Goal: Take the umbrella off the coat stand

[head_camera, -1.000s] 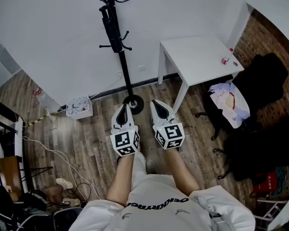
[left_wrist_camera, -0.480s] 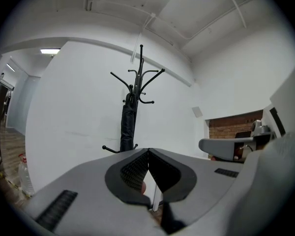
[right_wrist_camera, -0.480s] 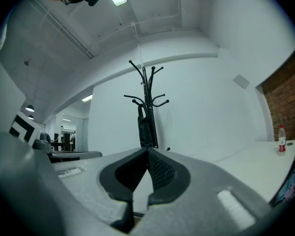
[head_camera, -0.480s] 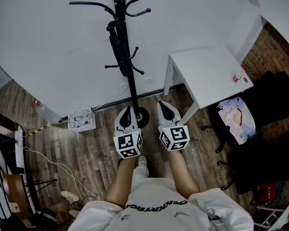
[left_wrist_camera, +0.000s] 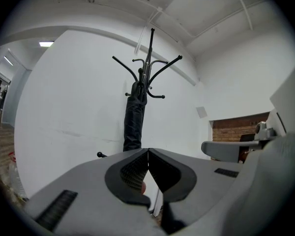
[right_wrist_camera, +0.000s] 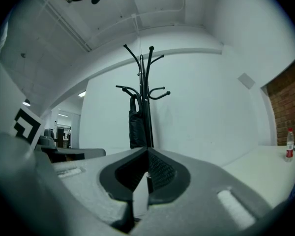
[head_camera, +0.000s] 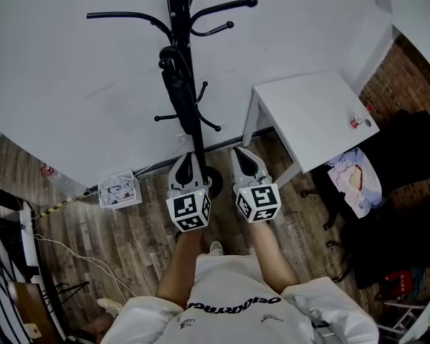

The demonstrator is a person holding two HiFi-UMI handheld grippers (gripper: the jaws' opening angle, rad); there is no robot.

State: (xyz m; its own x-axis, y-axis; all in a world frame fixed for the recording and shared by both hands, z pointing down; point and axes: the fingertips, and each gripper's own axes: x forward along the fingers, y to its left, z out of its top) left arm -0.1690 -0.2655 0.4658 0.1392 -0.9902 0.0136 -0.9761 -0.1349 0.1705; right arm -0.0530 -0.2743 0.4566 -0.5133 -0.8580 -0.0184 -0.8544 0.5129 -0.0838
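Note:
A black coat stand (head_camera: 178, 27) rises against the white wall, and a folded black umbrella (head_camera: 179, 92) hangs from one of its hooks along the pole. Both grippers are held side by side, level, in front of the stand's base. My left gripper (head_camera: 185, 158) is shut and empty, pointing at the pole just below the umbrella. My right gripper (head_camera: 241, 153) is shut and empty too, a little right of the pole. In the left gripper view the umbrella (left_wrist_camera: 133, 124) hangs straight ahead above the closed jaws. The right gripper view has the umbrella (right_wrist_camera: 136, 127) slightly left of centre.
A white table (head_camera: 308, 110) stands right of the stand with a small red-capped bottle (head_camera: 355, 122) on it. Black chairs with clothes (head_camera: 405, 170) fill the right side. A white box (head_camera: 118, 189) and cables (head_camera: 79, 253) lie on the wooden floor at left.
The person has walked toward the coat stand, so stand and umbrella sit closer and larger. Both grippers travelled forward together and stayed shut.

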